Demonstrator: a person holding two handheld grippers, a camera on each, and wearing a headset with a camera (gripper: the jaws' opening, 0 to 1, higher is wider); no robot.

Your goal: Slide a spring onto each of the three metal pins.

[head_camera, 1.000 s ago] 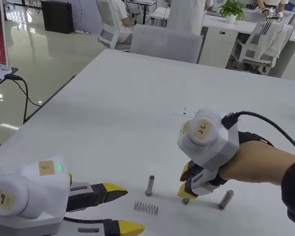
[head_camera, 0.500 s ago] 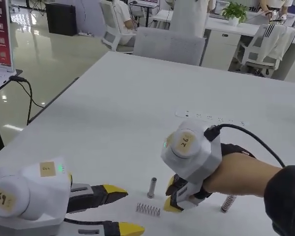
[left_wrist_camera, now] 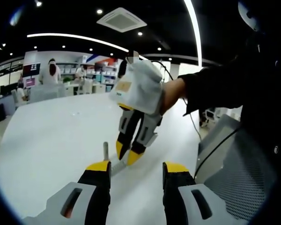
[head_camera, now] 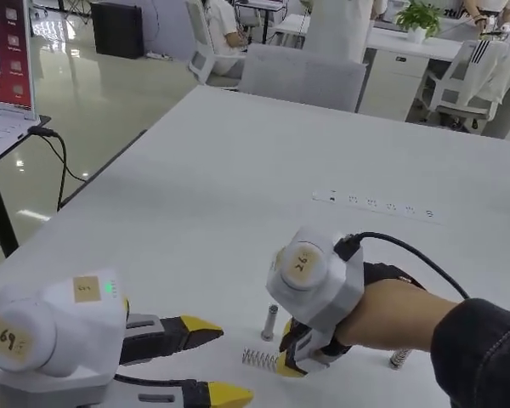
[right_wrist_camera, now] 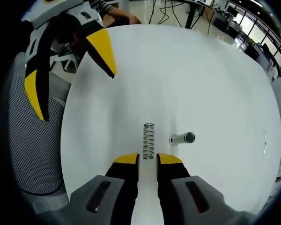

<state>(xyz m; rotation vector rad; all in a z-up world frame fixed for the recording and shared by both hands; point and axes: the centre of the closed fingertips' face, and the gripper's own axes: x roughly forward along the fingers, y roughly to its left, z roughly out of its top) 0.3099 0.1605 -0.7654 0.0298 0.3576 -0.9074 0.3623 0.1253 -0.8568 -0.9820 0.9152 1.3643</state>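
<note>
A loose spring (head_camera: 259, 359) (right_wrist_camera: 148, 139) lies flat on the white table (head_camera: 238, 170). Just beyond it a bare metal pin (head_camera: 270, 321) (right_wrist_camera: 181, 138) (left_wrist_camera: 105, 150) stands upright. My right gripper (head_camera: 291, 360) (right_wrist_camera: 148, 159) points down at the spring's near end, its jaws a little apart on either side of that end and not pressing it. Farther right, a pin with a spring on it (head_camera: 399, 358) peeks out from behind my right hand. My left gripper (head_camera: 212, 359) (left_wrist_camera: 137, 167) hovers open at the near left with nothing between its jaws.
Office chairs (head_camera: 302, 76) stand at the table's far edge. On a side stand to the left a laptop (head_camera: 4, 76) sits with a cable (head_camera: 59, 161) hanging from it. A strip of small marks (head_camera: 378, 206) lies mid-table.
My right gripper has moved left, away from the pins on the right, and now stands over the loose spring. The left gripper has held still. The camera has tilted.
</note>
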